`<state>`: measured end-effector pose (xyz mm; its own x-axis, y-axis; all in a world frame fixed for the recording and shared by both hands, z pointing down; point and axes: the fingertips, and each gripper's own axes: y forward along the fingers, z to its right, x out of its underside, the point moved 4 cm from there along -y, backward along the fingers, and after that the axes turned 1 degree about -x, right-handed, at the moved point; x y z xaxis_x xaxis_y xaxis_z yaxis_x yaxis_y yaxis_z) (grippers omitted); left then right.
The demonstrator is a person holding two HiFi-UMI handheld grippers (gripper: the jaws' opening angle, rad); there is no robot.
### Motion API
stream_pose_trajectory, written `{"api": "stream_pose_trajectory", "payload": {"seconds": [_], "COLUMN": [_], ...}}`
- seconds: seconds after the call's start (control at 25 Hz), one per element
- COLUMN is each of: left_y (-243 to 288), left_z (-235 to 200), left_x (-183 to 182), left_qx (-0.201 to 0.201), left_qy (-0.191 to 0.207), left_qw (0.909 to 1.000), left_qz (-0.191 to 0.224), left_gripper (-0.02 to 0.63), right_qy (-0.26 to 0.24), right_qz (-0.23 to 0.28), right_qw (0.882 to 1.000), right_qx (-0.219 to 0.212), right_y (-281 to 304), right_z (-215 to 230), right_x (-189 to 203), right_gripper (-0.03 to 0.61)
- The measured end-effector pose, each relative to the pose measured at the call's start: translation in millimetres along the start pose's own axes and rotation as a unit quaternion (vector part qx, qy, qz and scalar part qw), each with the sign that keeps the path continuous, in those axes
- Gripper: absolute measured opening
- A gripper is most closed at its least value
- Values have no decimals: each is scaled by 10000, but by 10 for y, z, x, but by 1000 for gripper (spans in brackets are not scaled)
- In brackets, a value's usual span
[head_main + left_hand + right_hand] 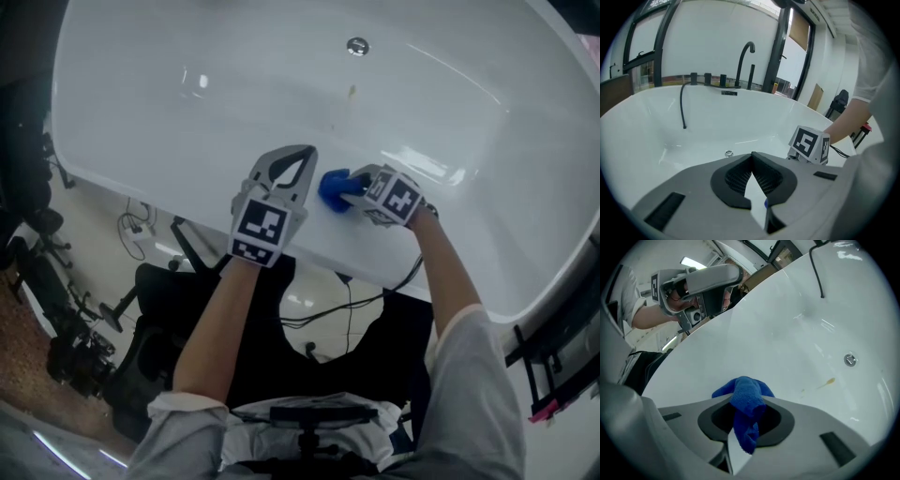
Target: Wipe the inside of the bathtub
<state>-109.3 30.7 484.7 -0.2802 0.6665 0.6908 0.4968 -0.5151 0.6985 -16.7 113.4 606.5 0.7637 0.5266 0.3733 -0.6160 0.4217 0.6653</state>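
A white bathtub (141, 141) fills the head view, with a round drain (357, 45) near its far end and a small yellowish-brown stain (352, 91) below the drain. My right gripper (349, 190) is shut on a blue cloth (334, 186) over the tub's near wall. In the right gripper view the cloth (746, 401) bunches out between the jaws, with the stain (828, 381) and drain (850, 360) beyond. My left gripper (302, 155) hovers just left of the cloth, tips together and holding nothing. Its closed tips (752, 157) point into the tub.
A black faucet (744, 58) and a black hose (683, 105) stand at the tub's far rim. Black stands, cables and gear (84, 328) crowd the floor at the left. A dark frame (553, 366) stands by the tub's right side.
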Motion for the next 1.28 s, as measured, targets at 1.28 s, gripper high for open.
{"api": "stream_pose_trajectory", "payload": {"seconds": [1.28], "left_y": [1525], "left_z": [-427], "left_x": [921], "left_qx": [745], "left_qy": [551], "left_qw": [9883], "left_qz": [-1208], "left_gripper": [2], "right_qy": [862], "right_qz": [-330], "right_qw": [9951], "right_qx": [363], "right_y": [1248], "right_z": [1318], "right_x": [313], "right_gripper": [78]}}
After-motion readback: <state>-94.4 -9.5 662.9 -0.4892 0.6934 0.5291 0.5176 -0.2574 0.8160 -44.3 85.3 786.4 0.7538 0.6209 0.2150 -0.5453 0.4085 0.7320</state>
